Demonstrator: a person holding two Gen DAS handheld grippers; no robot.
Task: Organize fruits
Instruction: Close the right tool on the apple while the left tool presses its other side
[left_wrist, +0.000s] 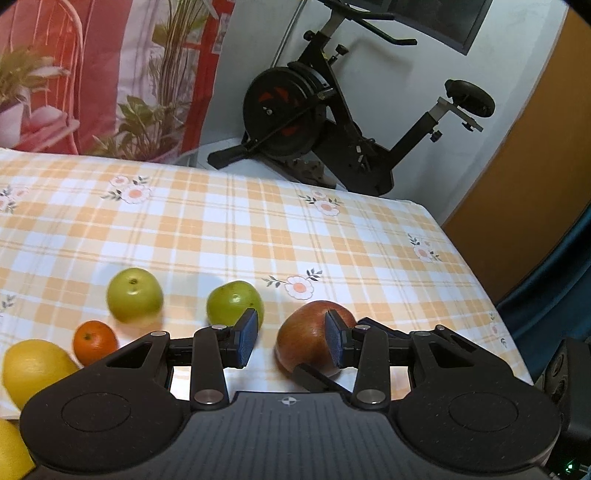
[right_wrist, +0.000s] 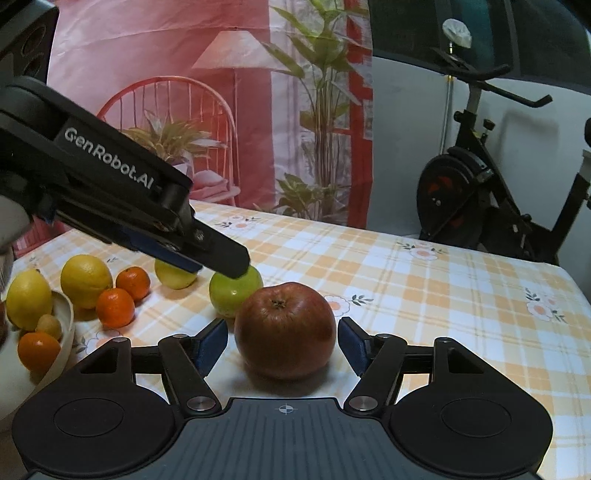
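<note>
A red apple (right_wrist: 285, 329) sits on the checked tablecloth between the open fingers of my right gripper (right_wrist: 283, 345), which do not touch it. It also shows in the left wrist view (left_wrist: 310, 339), partly behind my left gripper's right finger. My left gripper (left_wrist: 291, 341) is open and empty, hovering above the fruit; in the right wrist view it reaches in from the left over a green apple (right_wrist: 236, 291). Two green apples (left_wrist: 234, 304) (left_wrist: 135, 294), a tangerine (left_wrist: 94, 341) and lemons (left_wrist: 35, 367) lie to the left.
A white bowl (right_wrist: 62, 332) at the left edge holds a lemon (right_wrist: 28, 299), a tangerine (right_wrist: 38, 349) and a small fruit. Two more tangerines (right_wrist: 115, 307) and a lemon (right_wrist: 86, 280) lie beside it. An exercise bike (left_wrist: 325, 110) stands beyond the table's far edge.
</note>
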